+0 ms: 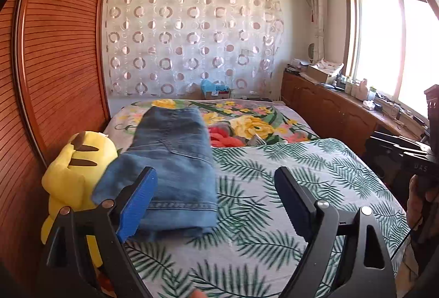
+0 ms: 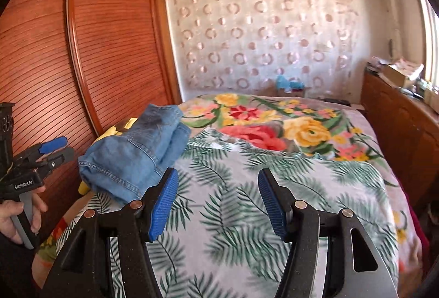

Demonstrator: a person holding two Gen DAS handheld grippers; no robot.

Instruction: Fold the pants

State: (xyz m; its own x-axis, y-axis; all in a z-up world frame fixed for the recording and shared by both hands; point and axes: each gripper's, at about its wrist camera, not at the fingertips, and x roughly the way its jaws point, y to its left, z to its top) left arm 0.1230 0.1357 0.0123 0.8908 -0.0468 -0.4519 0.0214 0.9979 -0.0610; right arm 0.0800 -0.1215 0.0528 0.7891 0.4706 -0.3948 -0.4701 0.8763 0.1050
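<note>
Jaws spread on my left gripper (image 1: 216,199) and right gripper (image 2: 218,202), both empty; jeans (image 1: 175,160) lie folded on the bed (image 1: 274,188), little left.

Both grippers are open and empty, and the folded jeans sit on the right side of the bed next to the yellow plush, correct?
Not quite. The folded jeans lie on the left side of the bed, by the yellow plush, as the left wrist view shows. The left gripper and right gripper are indeed open and empty.
</note>
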